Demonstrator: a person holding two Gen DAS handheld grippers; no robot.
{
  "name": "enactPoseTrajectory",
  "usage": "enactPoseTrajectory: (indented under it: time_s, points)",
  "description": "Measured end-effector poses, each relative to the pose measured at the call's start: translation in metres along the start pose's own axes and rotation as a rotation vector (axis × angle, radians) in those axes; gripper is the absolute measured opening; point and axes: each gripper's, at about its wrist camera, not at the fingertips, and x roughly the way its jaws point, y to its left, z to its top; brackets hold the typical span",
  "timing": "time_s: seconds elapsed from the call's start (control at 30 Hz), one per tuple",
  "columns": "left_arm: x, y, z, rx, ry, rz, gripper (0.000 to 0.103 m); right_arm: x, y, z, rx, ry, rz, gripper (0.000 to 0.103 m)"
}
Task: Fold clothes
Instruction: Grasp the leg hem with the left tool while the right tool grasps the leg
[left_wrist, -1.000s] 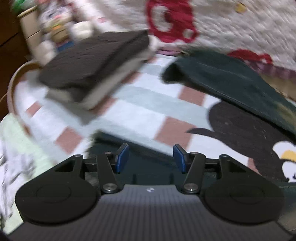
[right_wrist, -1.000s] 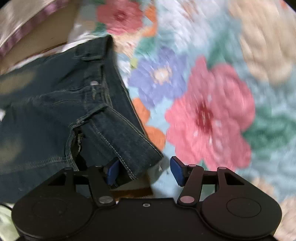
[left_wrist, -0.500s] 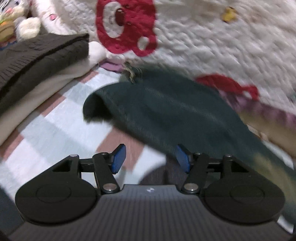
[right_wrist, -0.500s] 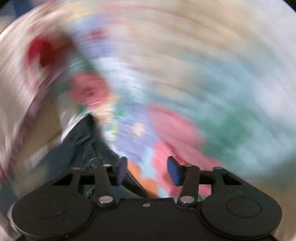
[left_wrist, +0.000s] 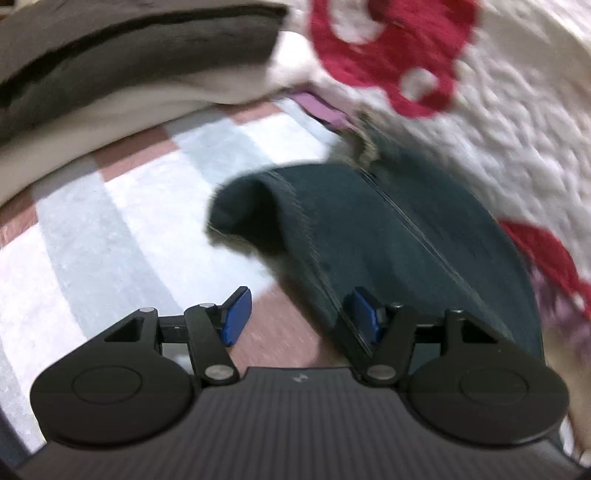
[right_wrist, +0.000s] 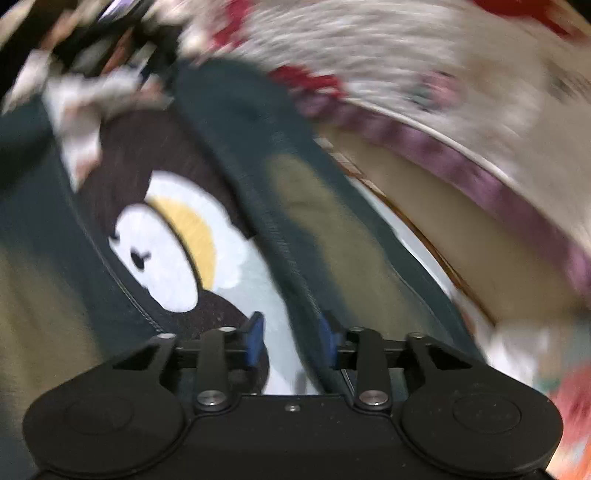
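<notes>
Jeans (left_wrist: 388, 240) are spread on the bed, one leg end just below the folded stack (left_wrist: 129, 62). Both grippers, left (left_wrist: 299, 319) and right (right_wrist: 291, 339), have fingers released, nothing held. A grab now might catch just one denim layer and fold crooked.

One pair of jeans (left_wrist: 388, 251), two folded garments (left_wrist: 129, 66).

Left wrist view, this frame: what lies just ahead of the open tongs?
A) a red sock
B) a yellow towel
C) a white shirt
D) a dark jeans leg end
D: the hem of the dark jeans curls on the checked blanket, just beyond the left tongs, whose blue pads stand apart with nothing clamped.
</notes>
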Motion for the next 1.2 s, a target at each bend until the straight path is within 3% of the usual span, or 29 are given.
enactPoseTrajectory:
  time_s: [0.1,0.27,0.33,0.4,0.47,0.6,0.67,0.7,0.73,0.77,0.8,0.83,0.87,0.93,1.07,1.17,1.2]
  points:
    - [0.003,0.012,0.004,-0.057,-0.031,-0.049,0.061,0.025,0.009,-0.001,-0.078,0.025,-0.059,0.046]
    - [0.012,0.027,0.022,-0.205,0.014,-0.151,0.061,0.047,-0.003,-0.009,0.034,-0.042,-0.127,0.041]
    - [0.018,0.022,0.026,-0.168,0.033,-0.166,0.061,0.055,-0.009,-0.005,0.145,-0.078,-0.125,0.041]
    - [0.025,0.015,0.030,-0.120,0.051,-0.176,0.060,0.066,-0.008,0.004,0.208,-0.102,-0.133,0.025]
    - [0.026,0.010,0.028,-0.111,0.031,-0.169,0.062,0.071,-0.004,0.013,0.228,-0.109,-0.151,0.014]
    - [0.030,-0.005,0.030,-0.068,0.031,-0.133,0.070,0.062,-0.007,0.011,0.266,-0.135,-0.160,0.007]
    - [0.031,-0.016,0.033,-0.024,0.031,-0.107,0.062,0.057,-0.009,0.010,0.284,-0.149,-0.163,0.006]
    - [0.032,-0.022,0.032,0.019,0.027,-0.083,0.053,0.054,-0.010,0.010,0.294,-0.155,-0.165,0.006]
    - [0.032,-0.029,0.029,0.079,0.032,-0.040,0.020,0.052,-0.011,0.009,0.303,-0.162,-0.167,0.006]
    - [0.034,-0.034,0.030,0.118,0.082,0.000,0.003,0.049,-0.012,0.008,0.312,-0.169,-0.169,0.006]
    - [0.036,-0.039,0.031,0.149,0.145,0.036,0.003,0.047,-0.013,0.008,0.322,-0.175,-0.171,0.006]
    - [0.028,-0.039,0.037,0.131,0.140,0.024,0.003,0.047,-0.012,0.008,0.309,-0.172,-0.173,0.006]
    - [0.017,-0.038,0.045,0.098,0.115,-0.001,0.003,0.046,-0.010,0.008,0.287,-0.165,-0.174,0.006]
    - [-0.017,-0.045,0.059,0.150,0.000,-0.021,0.003,0.042,-0.005,0.007,0.229,-0.158,-0.174,0.006]
    - [-0.087,-0.069,0.052,0.387,-0.256,-0.036,0.003,0.031,-0.003,0.003,0.186,-0.171,-0.163,0.006]
    - [-0.090,-0.059,0.027,0.521,-0.337,0.037,0.005,0.034,-0.002,0.000,0.208,-0.156,-0.123,0.006]
    - [-0.079,-0.050,0.023,0.518,-0.300,0.061,0.005,0.037,0.000,-0.003,0.208,-0.145,-0.112,0.006]
